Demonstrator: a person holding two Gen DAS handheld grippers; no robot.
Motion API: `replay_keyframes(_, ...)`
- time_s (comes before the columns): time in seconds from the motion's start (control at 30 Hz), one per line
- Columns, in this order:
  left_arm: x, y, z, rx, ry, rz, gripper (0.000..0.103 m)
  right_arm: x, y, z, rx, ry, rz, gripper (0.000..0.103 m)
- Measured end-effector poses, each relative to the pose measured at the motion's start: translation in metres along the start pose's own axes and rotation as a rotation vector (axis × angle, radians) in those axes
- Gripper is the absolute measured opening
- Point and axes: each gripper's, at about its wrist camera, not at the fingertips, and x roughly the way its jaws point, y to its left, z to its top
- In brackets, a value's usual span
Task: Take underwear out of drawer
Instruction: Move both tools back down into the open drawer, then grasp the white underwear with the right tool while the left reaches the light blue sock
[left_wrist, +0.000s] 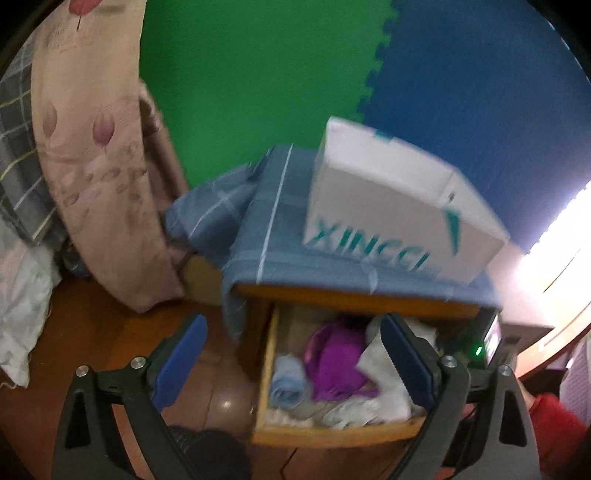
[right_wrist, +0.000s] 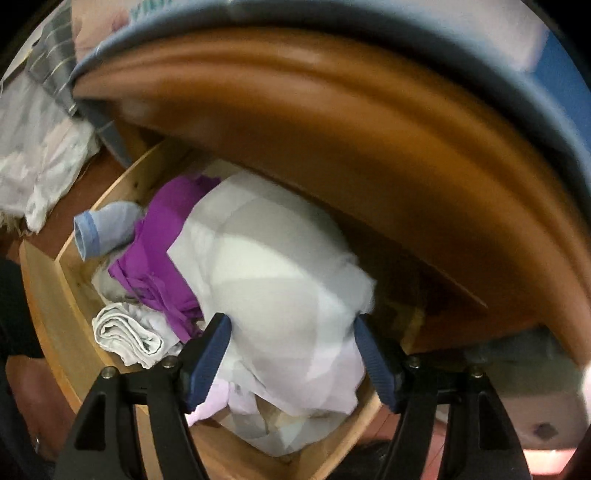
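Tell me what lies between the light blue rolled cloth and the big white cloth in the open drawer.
A crumpled purple garment lies between the light blue rolled cloth and the big white cloth, clearest in the right wrist view.

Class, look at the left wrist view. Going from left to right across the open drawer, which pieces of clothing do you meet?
Light blue roll → purple garment → white cloth, all lying in the drawer.

L gripper (left_wrist: 291, 363) fingers wide apart; R gripper (right_wrist: 293, 354) angled down, fingers parted.
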Motion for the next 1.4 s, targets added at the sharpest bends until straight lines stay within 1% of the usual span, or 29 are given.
replay_keyframes(0.13, 0.031, 0.007, -0.025, 0.028, 0.077, 0.052, 0.094, 0.012, 0.019, 0.011, -0.072, 0.009, -0.011, 0.072)
replay_keyframes(0.23, 0.053, 0.008, -0.039, 0.045, 0.117, 0.051, 0.094, 0.023, 0.032, 0.020, -0.122, 0.008, -0.032, 0.072)
replay_keyframes(0.3, 0.067, 0.005, -0.046, 0.058, 0.136, 0.055, 0.093, 0.029, 0.036, 0.024, -0.130, 0.013, -0.045, 0.072)
replay_keyframes(0.33, 0.075, 0.004, -0.049, 0.067, 0.146, 0.067, 0.092, 0.032, 0.037, 0.027, -0.127, 0.015, -0.049, 0.072)
replay_keyframes(0.37, 0.083, 0.002, -0.053, 0.076, 0.158, 0.076, 0.091, 0.034, 0.042, 0.028, -0.121, 0.019, -0.050, 0.070)
replay_keyframes(0.4, 0.088, -0.001, -0.056, 0.090, 0.167, 0.080, 0.091, 0.035, 0.044, 0.028, -0.118, 0.017, -0.046, 0.065)
replay_keyframes(0.43, 0.097, -0.004, -0.060, 0.106, 0.187, 0.087, 0.090, 0.036, 0.046, 0.028, -0.119, 0.016, -0.048, 0.048)
replay_keyframes(0.47, 0.103, -0.005, -0.062, 0.112, 0.203, 0.086, 0.089, 0.038, 0.049, 0.028, -0.118, 0.023, -0.057, 0.035)
replay_keyframes(0.5, 0.110, -0.006, -0.064, 0.108, 0.225, 0.081, 0.085, 0.037, 0.049, 0.027, -0.115, 0.032, -0.051, 0.033)
replay_keyframes(0.53, 0.119, -0.005, -0.066, 0.089, 0.255, 0.065, 0.082, 0.038, 0.051, 0.026, -0.111, 0.043, -0.043, 0.028)
replay_keyframes(0.57, 0.124, -0.004, -0.068, 0.077, 0.272, 0.049, 0.081, 0.038, 0.054, 0.026, -0.114, 0.047, -0.043, 0.023)
replay_keyframes(0.67, 0.137, -0.005, -0.071, 0.065, 0.312, 0.030, 0.081, 0.031, 0.056, 0.022, -0.095, 0.026, -0.023, 0.014)
replay_keyframes(0.77, 0.147, -0.008, -0.073, 0.080, 0.341, 0.033, 0.082, 0.018, 0.055, 0.019, -0.041, -0.004, 0.005, 0.011)
replay_keyframes(0.9, 0.159, -0.013, -0.076, 0.098, 0.359, 0.045, 0.083, 0.004, 0.057, 0.012, 0.027, -0.041, 0.044, 0.010)
replay_keyframes(1.03, 0.167, -0.015, -0.076, 0.106, 0.358, 0.058, 0.083, -0.012, 0.049, 0.006, 0.079, -0.075, 0.052, 0.010)
replay_keyframes(1.17, 0.179, -0.015, -0.080, 0.102, 0.394, 0.056, 0.083, -0.027, 0.043, -0.007, 0.149, -0.112, 0.074, 0.010)
replay_keyframes(1.27, 0.188, -0.016, -0.083, 0.099, 0.418, 0.060, 0.083, -0.030, 0.041, -0.013, 0.204, -0.129, 0.103, 0.010)
replay_keyframes(1.4, 0.200, -0.020, -0.085, 0.102, 0.447, 0.049, 0.081, -0.031, 0.044, -0.014, 0.226, -0.145, 0.129, 0.010)
